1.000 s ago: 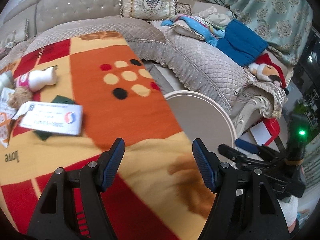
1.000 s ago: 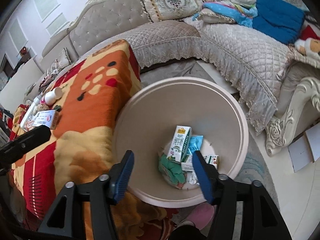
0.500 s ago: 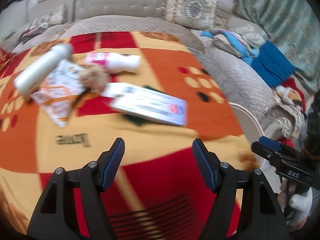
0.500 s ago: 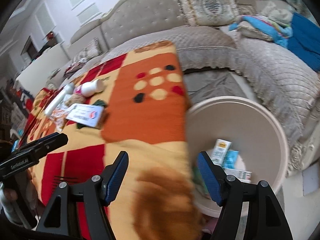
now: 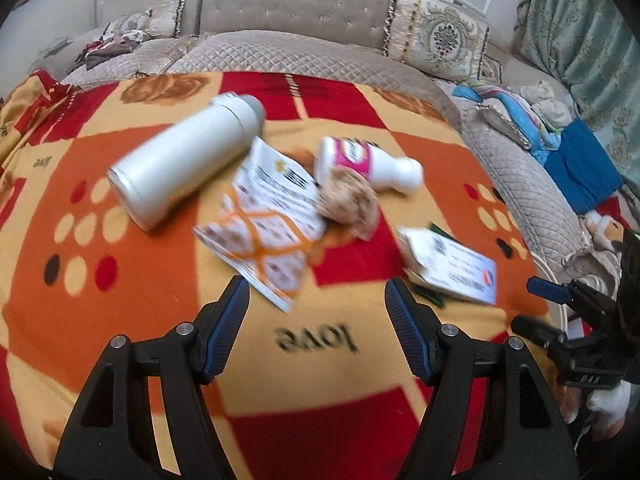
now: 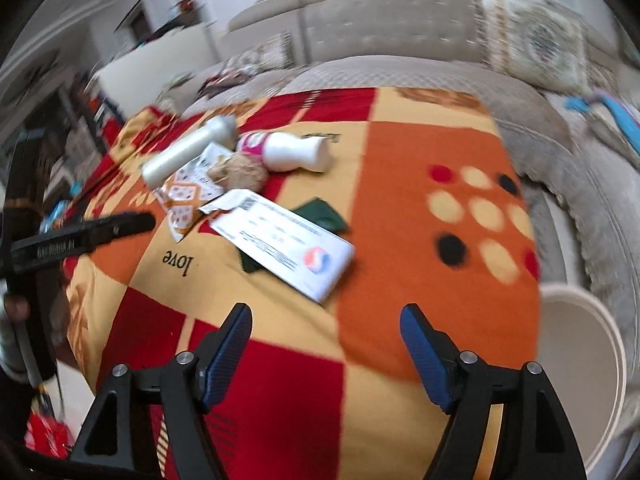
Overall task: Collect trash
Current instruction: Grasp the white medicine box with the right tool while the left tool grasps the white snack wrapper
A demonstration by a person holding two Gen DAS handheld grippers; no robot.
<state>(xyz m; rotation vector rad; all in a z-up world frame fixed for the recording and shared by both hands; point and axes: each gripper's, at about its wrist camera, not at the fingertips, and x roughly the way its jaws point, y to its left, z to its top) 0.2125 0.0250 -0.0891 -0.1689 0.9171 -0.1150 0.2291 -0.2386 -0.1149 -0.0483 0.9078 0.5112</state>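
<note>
Still plenty to collect: both grippers empty, left gripper point(image 5: 316, 314) with jaws spread, right gripper point(image 6: 326, 330) with jaws opening, above the blanket point(image 6: 400, 184) where white bottle point(image 5: 184, 160), pink-labelled bottle point(image 5: 368, 162), leaflet point(image 5: 268, 220), crumpled wad point(image 5: 348, 200) and box point(image 6: 288, 248) lie clustered, bin point(image 6: 580, 360) beside its edge.

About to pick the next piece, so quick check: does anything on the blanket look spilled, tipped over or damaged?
Nothing looks spilled. Both bottles lie on their sides: the tall white bottle and the pink-labelled bottle. The flat white box has a torn-open end flap. A crumpled tan wad sits on the patterned wrapper.
</note>
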